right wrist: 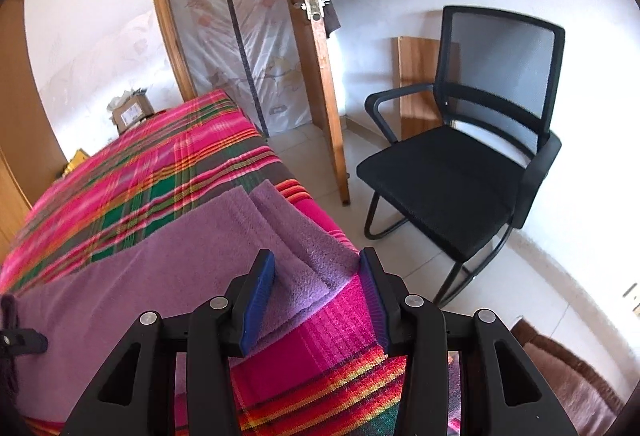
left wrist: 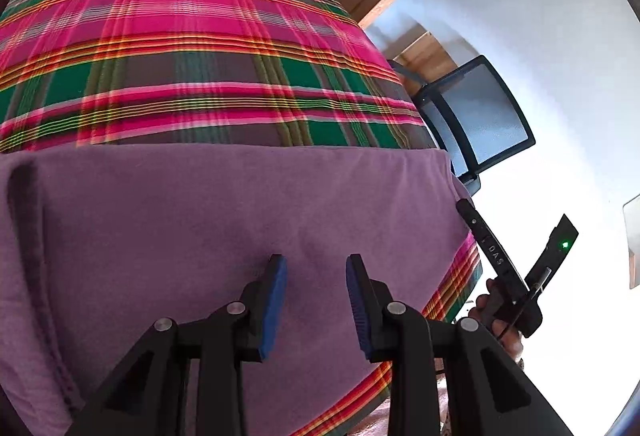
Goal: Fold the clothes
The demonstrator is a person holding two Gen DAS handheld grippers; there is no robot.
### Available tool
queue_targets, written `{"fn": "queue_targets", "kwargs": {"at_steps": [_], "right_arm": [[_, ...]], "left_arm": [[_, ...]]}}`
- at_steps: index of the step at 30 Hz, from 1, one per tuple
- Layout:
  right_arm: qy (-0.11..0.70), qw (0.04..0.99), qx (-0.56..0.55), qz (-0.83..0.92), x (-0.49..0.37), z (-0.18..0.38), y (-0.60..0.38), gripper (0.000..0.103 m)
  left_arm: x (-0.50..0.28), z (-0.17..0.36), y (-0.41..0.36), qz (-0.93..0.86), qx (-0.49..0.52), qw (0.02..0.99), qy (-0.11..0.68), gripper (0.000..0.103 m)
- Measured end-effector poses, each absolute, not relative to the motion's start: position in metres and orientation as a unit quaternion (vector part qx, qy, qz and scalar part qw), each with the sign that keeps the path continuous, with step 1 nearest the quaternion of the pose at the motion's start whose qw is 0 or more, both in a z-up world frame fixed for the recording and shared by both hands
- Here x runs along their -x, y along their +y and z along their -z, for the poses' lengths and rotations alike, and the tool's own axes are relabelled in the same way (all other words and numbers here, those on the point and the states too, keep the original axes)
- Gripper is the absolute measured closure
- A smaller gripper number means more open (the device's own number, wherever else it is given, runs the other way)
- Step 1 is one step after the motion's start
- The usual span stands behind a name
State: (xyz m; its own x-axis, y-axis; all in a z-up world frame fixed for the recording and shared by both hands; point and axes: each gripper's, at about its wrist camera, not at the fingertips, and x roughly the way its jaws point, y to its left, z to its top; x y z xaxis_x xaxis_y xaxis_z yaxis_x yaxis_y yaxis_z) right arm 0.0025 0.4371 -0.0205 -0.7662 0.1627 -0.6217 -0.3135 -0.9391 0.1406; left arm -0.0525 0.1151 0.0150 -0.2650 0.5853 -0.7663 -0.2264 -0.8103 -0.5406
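From the left wrist, a purple garment (left wrist: pixel 224 204) of soft, fleecy cloth lies spread flat across the near part of a bed covered by a pink, green and orange plaid blanket (left wrist: pixel 180 48). Its far edge runs straight across the plaid, and a raised hem or fold runs down its left side. The left claw (left wrist: pixel 316 300) hovers over the cloth with its blue pads apart and nothing between them. At the right edge of the bed, a hand (left wrist: pixel 500 320) holds the other black gripper tool.

From the right wrist, the same garment (right wrist: pixel 160 268) shows its right end, where a folded layer (right wrist: pixel 304 256) with stitched ribbing lies doubled on top near the bed's edge. The right claw (right wrist: pixel 318 296) stands wide apart, straddling that folded corner; its pads do not press the cloth. A black mesh chair (right wrist: pixel 460 164) stands on the tiled floor beside the bed, near a wooden door (right wrist: pixel 316 76).
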Motion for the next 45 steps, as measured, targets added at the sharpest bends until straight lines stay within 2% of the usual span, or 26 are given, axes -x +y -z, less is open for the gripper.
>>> {"fn": "queue_targets", "kwargs": {"at_steps": [6, 8, 10, 13, 22, 32, 45], "right_arm": [[0.084, 0.123, 0.314, -0.938, -0.002, 0.023, 0.428, 0.059], [0.082, 0.122, 0.311, -0.939, -0.002, 0.022, 0.428, 0.065], [0.084, 0.119, 0.308, -0.94, -0.003, 0.022, 0.428, 0.078], [0.078, 0.108, 0.305, -0.943, -0.003, 0.019, 0.424, 0.09], [0.05, 0.074, 0.261, -0.961, -0.017, -0.013, 0.396, 0.091], [0.0, -0.023, 0.223, -0.975, -0.041, -0.051, 0.328, 0.091], [-0.019, -0.111, 0.257, -0.96, -0.042, -0.031, 0.252, 0.091]], "left_arm": [[0.055, -0.015, 0.118, -0.776, 0.548, 0.262, -0.172, 0.072], [0.055, -0.015, 0.117, -0.775, 0.547, 0.264, -0.175, 0.072], [0.056, -0.014, 0.116, -0.774, 0.547, 0.266, -0.178, 0.072], [0.057, -0.012, 0.115, -0.773, 0.547, 0.266, -0.182, 0.072], [0.055, -0.013, 0.107, -0.767, 0.551, 0.266, -0.195, 0.072], [0.042, -0.034, 0.083, -0.779, 0.521, 0.271, -0.221, 0.072], [0.021, -0.052, 0.046, -0.783, 0.491, 0.273, -0.267, 0.072]]}}
